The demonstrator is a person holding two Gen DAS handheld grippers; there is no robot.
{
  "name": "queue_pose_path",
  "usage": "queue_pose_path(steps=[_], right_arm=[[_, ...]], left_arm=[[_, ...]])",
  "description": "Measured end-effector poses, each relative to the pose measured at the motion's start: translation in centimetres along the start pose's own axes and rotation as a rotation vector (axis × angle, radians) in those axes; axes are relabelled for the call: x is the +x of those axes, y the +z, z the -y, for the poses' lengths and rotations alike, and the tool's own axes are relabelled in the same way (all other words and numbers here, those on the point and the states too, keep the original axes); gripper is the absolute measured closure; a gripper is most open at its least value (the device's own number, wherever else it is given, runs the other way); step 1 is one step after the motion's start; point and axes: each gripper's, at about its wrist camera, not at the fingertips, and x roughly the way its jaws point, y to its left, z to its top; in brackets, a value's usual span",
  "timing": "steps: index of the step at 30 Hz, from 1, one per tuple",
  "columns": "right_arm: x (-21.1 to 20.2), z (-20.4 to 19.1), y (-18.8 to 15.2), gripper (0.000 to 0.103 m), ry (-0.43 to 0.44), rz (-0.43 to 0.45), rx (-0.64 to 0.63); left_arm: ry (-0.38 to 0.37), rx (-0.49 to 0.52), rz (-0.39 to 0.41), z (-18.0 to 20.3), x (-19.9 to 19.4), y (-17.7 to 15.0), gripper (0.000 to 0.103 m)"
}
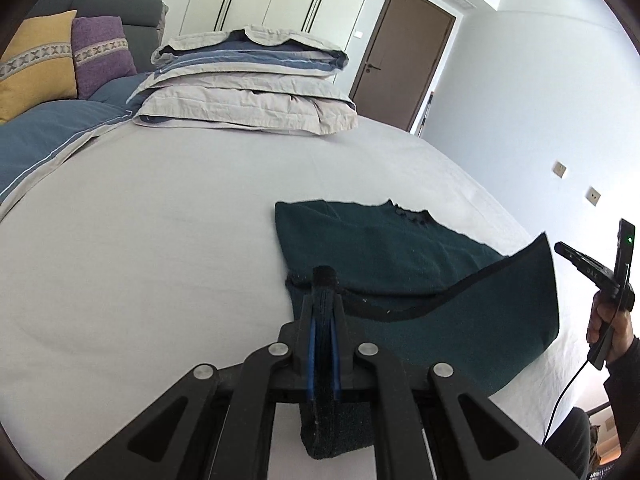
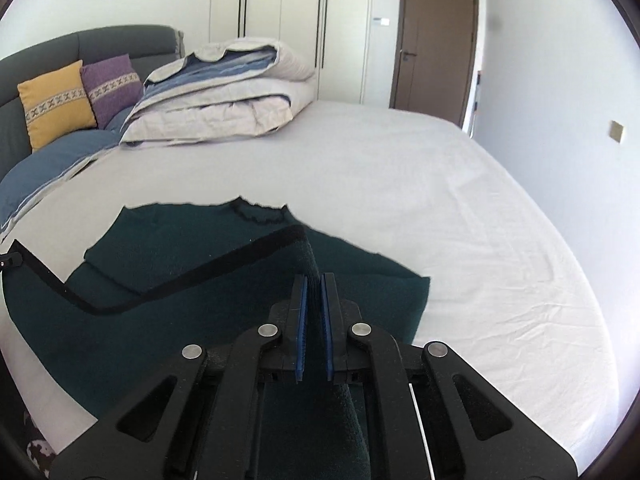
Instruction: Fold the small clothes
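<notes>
near the bed's (image 1: 160,220) front edge, the dark green garment (image 1: 380,248) lies half-lifted; left gripper (image 1: 325,280) and right gripper (image 2: 314,280) each pinch its hem, first fold begun, not laid.

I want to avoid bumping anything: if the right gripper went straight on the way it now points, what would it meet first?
Probably the dark green garment itself: the right gripper is shut on its lifted edge and points down at the part lying flat on the bed sheet. Beyond that, only sheet; depth is hard to judge.
</notes>
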Motion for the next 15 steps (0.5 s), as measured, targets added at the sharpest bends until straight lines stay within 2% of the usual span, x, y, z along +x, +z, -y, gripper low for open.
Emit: queue_pose_path(steps=[3,5,6,7,8,11,13,14,15], right_arm=[[-2.0,1.2,0.9,0.099,-0.065,0.079,0.047],[-2.6,2.4,1.3,0.1,-0.098,0.1,0.081],[-2.2,3.0,1.4,0.1,-0.095,0.087,0.094],[-1.7,3.6,1.4,0.1,-0.06,0.055,0.11],[-0.8,4.2,1.3,0.1,0.011,0.004,0.127],[2.3,3.7,0.3,0.097,0.081,-0.096,0.109],[4.5,2.7,-0.4,0.077,0.123,-0.158,0.076],[5.7,2.2,-0.7,0.052,0.133,-0.184,0.059],[6.8,1.7,-1.0,0.045,0.143,-0.206,0.051]], left_arm=[[0.002,0.008,0.039,0.3,-0.3,1.6,0.097],[-0.002,0.022,0.051,0.7,0.1,2.7,0.097],[-0.007,0.033,0.045,0.9,0.6,3.1,0.097],[-0.006,0.048,0.032,1.2,1.1,3.3,0.097],[-0.002,0.065,0.027,1.6,1.4,3.3,0.097],[0.007,0.107,-0.011,2.4,2.3,2.3,0.097],[0.023,0.114,-0.05,2.3,2.9,0.9,0.097],[0.033,0.111,-0.071,2.0,3.2,0.1,0.097],[0.043,0.101,-0.086,1.6,3.3,-0.7,0.097]])
